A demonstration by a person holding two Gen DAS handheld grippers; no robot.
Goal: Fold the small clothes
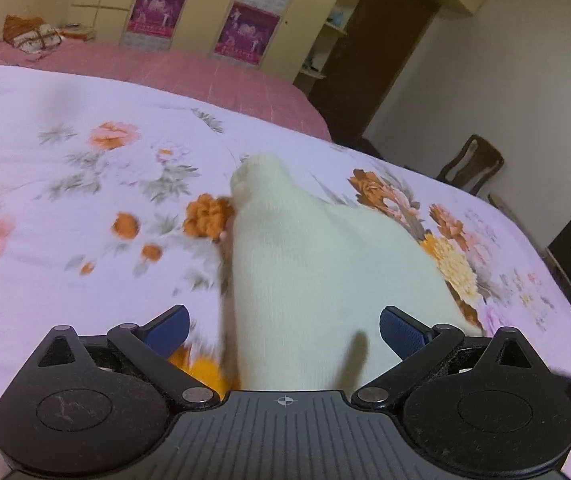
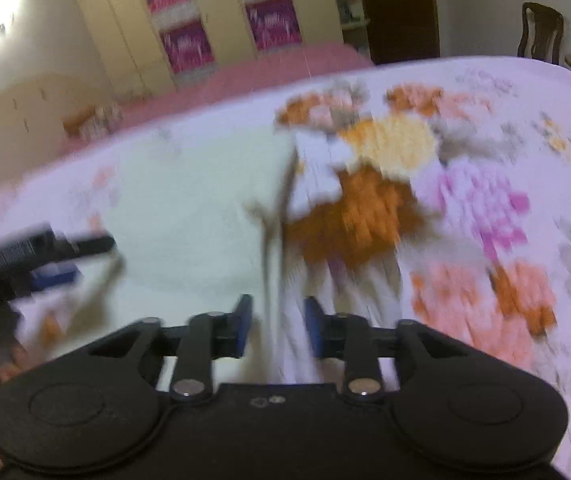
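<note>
- Sock (image 1: 317, 264), cream-white, lying flat on the floral bedspread (image 1: 85, 168), toe pointing away
- left gripper (image 1: 283, 330) spread wide, pads either side of the sock's near end, not pinching
- right gripper (image 2: 278, 326) partly open, nothing between the pads, sock just to its left (blurry)

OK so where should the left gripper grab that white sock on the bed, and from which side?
Probably the wide near end of the white sock, which already lies between the open fingers of the left gripper. Come straight forward from the near side and down: the sock lies flat on the floral bedspread, narrowing toward its far end, so the near edge is closest and easy to pinch.
</note>
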